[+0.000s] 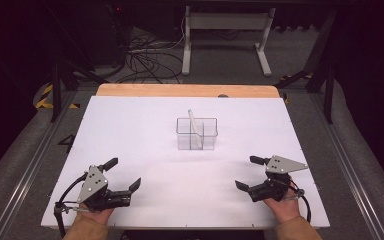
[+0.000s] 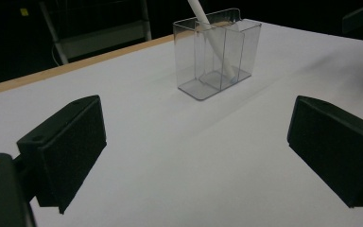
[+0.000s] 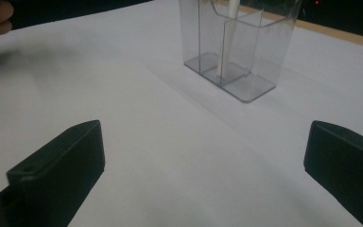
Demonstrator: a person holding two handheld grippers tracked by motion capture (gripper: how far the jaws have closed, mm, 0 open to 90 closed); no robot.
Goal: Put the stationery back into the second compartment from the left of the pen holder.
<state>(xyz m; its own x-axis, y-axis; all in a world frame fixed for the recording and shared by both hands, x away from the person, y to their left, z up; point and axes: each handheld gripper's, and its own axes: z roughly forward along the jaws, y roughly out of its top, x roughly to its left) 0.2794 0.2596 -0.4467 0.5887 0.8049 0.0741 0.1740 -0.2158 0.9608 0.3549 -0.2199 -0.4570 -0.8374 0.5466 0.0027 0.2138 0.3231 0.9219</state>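
With both the left claw [image 1: 125, 172] and right claw [image 1: 245, 172] spread wide and empty at the frame's bottom corners, I'd bring one straight over the centre's clear plastic divided holder [image 1: 196, 134] and pinch the slim white stick [image 1: 194, 125] by its upper end.

Your high view looks forward and down from above your side of the white surface [image 1: 145, 130], far enough back to take in its wooden far edge and the floor beyond, with the clear holder [image 1: 196, 133] near the middle. The left gripper view rides low on your left tool [image 1: 116, 189] and faces the clear holder [image 2: 216, 56] from its near left, close to the sheet. The right gripper view sits just as low on your right tool [image 1: 248, 176], facing the same holder [image 3: 238, 47] from its near right. All three views share that holder and the sheet around it.
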